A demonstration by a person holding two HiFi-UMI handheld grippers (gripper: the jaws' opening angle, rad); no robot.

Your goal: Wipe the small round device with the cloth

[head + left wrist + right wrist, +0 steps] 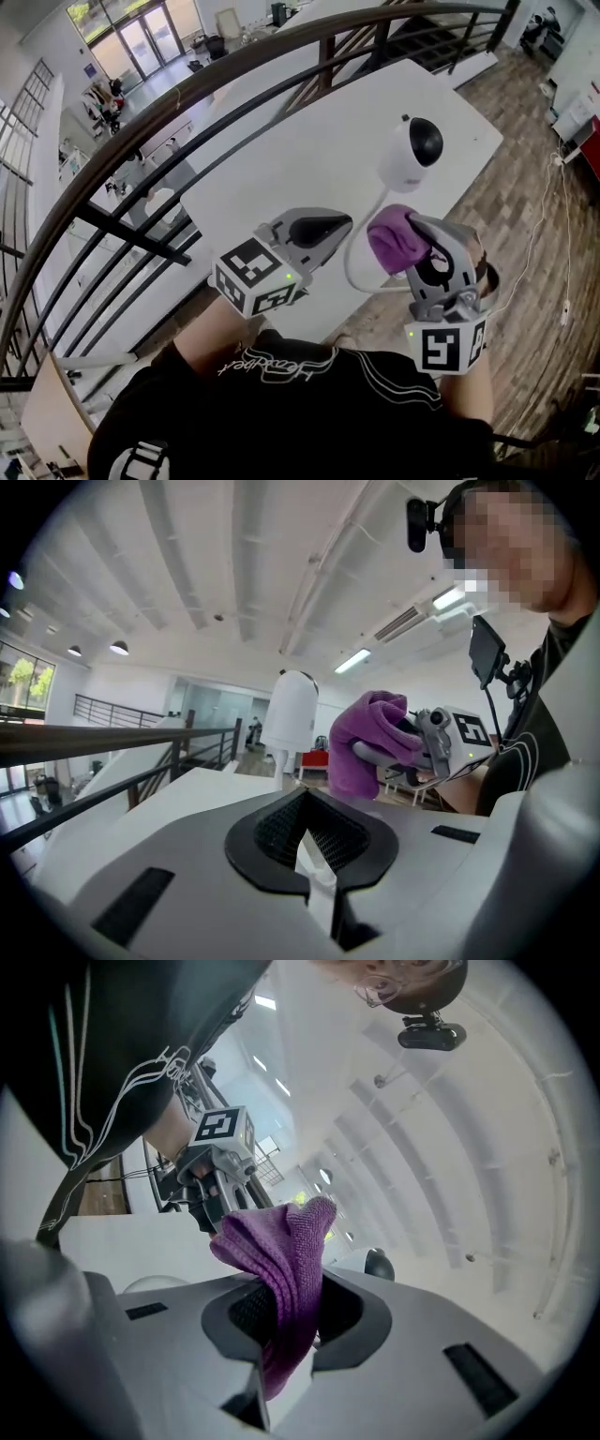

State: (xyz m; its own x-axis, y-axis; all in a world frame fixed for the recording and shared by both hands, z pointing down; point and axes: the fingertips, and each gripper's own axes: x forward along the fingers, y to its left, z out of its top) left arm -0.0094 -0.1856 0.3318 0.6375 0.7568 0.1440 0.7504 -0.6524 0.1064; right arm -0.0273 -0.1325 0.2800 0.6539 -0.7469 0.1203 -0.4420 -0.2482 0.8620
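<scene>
The small round device point(412, 150), a white body with a black dome point(378, 1263), stands on the white table point(309, 141) close to its right edge, toward the far corner. A white cable point(354, 255) leaves the base of the device and curves across the tabletop toward the near edge. The right gripper point(419, 246) is clamped on the purple cloth point(394, 240). The right gripper view shows the cloth point(286, 1279) pinched between the two jaws, with its free end bunched up above them and a lower fold hanging below the jaw line. In the head view the cloth is held over the near part of the table, just short of the device, with a strip of bare tabletop showing between the two; contact is not established. The left gripper point(339, 225) is fully closed and empty: the left gripper view shows its jaws point(307, 841) pressed together with nothing between them. It is held beside the right gripper, on the left side of the cable, over the near edge of the table, and apart from both device and cloth. From the left gripper view, the cloth point(367, 741) and the right gripper point(427, 747) appear to the right of the device point(291, 710). A dark metal railing point(141, 122) runs beyond the left edge of the table, and wooden flooring point(525, 216) lies beyond the right edge.
</scene>
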